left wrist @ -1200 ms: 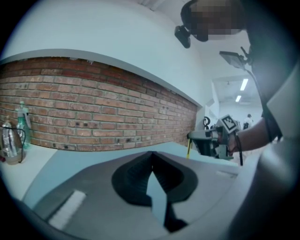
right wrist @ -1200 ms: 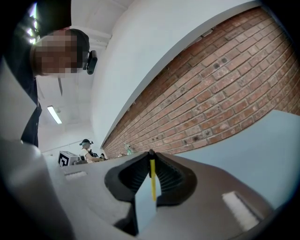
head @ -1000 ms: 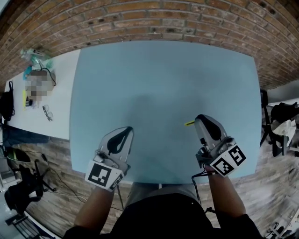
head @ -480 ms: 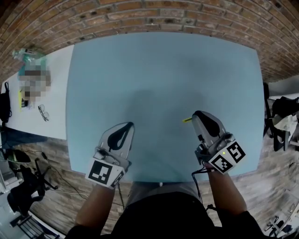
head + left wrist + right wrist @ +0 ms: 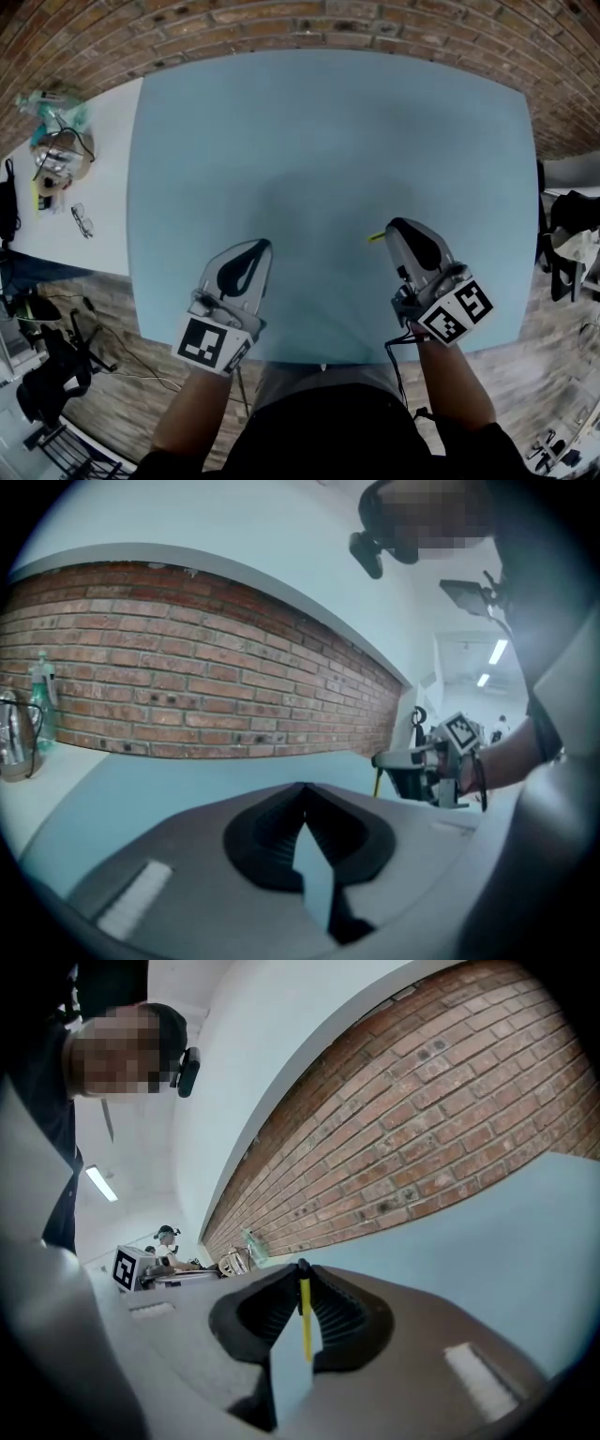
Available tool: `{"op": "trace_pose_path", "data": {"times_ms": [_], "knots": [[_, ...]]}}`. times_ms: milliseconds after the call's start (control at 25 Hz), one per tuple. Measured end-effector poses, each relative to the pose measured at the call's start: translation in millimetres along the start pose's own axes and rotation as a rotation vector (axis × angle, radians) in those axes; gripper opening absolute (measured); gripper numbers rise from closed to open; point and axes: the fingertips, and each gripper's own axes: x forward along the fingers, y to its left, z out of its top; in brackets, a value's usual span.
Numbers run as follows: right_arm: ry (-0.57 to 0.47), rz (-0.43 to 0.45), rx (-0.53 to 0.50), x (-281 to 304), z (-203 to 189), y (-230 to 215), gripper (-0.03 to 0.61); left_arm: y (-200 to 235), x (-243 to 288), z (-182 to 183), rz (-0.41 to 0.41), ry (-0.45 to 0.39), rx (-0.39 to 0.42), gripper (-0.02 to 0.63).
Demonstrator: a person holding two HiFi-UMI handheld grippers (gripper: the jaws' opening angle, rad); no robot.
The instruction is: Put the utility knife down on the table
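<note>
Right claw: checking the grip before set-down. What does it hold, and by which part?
The right claw is shut on the yellow utility knife, gripped edge-on along its body, with one end jutting past the claw's tips.

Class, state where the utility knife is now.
The utility knife is clamped in the right gripper, over the near right part of the table; head view shows its yellow end.

wall: red brick (image 5: 328,23) | tbl: lt-blue top (image 5: 328,141) | floor: wood planks (image 5: 112,314)
</note>
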Motion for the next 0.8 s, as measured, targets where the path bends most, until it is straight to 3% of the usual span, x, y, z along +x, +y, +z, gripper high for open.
{"op": "trace_pose_path", "data": {"times_ms": [800], "knots": [[0.024, 0.012, 0.040, 6.4, -23.8, -12.1, 0.046, -1.6, 11.3, -12.1, 0.002, 0.044, -0.015, 0.003]]}}
